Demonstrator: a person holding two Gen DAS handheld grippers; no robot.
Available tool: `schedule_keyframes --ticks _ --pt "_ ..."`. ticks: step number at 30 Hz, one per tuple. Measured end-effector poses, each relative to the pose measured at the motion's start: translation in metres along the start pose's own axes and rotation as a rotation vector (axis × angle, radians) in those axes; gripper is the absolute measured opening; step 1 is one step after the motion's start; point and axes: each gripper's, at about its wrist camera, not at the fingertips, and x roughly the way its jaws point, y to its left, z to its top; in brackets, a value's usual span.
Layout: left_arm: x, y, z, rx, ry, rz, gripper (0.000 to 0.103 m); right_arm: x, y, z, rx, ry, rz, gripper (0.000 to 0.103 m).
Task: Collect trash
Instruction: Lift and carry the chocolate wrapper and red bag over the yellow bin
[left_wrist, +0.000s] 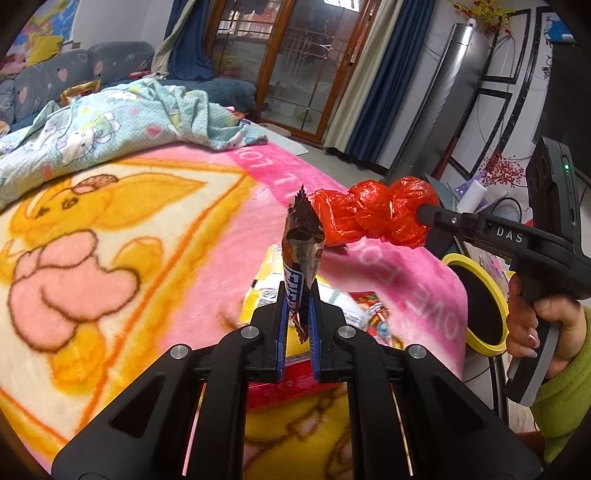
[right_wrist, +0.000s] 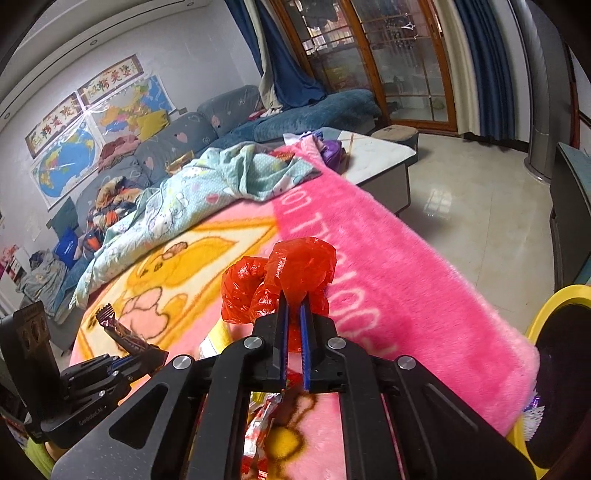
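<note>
We find the left tongs pinching a chocolate wrapper; the right tongs pinching a red plastic bag; both undeposited; packets remain beside the yellow bin.

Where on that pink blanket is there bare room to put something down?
Free: the yellow cartoon patch of the pink fleece blanket, bordered by the crumpled teal quilt. Also its pink lettered border along the floor edge. Crowded: the snack wrappers below the grippers.

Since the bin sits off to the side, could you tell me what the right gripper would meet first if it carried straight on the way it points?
Probably the pink blanket: the right gripper, shut on the red plastic bag, points down across it, not at the yellow bin.
</note>
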Motion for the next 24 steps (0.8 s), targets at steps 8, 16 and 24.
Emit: schedule_keyframes --ticks 8,16,24 --pt "-0.002 -0.019 0.003 0.027 -0.017 -0.023 0.005 -0.021 -0.009 -0.007 -0.002 -0.016 -0.017 0.006" --pt "-0.003 -0.035 0.007 0.043 -0.022 -0.044 0.005 -0.040 -0.020 -0.011 0.021 -0.035 -0.020 0.006" --pt "0.000 -0.058 0.012 0.070 -0.028 -0.078 0.005 -0.057 -0.029 -0.012 0.027 -0.064 -0.041 0.006"
